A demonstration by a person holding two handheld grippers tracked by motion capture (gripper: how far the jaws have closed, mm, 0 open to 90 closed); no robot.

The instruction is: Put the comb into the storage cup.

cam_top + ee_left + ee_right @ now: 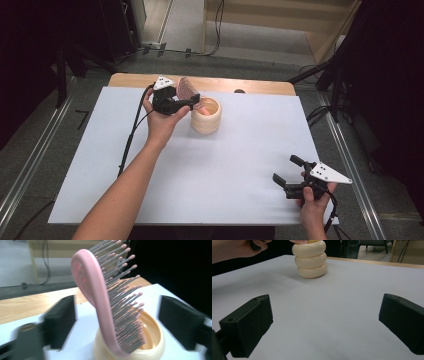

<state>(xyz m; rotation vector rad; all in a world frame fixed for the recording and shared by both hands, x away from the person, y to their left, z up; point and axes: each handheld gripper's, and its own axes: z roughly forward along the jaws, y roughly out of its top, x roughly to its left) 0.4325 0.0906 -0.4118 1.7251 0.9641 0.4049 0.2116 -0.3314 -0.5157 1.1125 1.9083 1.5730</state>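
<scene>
While both tongs, left tongs and right tongs, gape empty, a light, stiff pink hairbrush stands in a cream holder; grip its rigid spine.

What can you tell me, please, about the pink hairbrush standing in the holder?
The hairbrush is pink, seemingly plastic, with a curved back and rows of grey bristles tipped pink. It stands tilted, one end down inside the cream ringed holder near the table's far edge. The left gripper is open around it, its fingers apart from the brush.
</scene>
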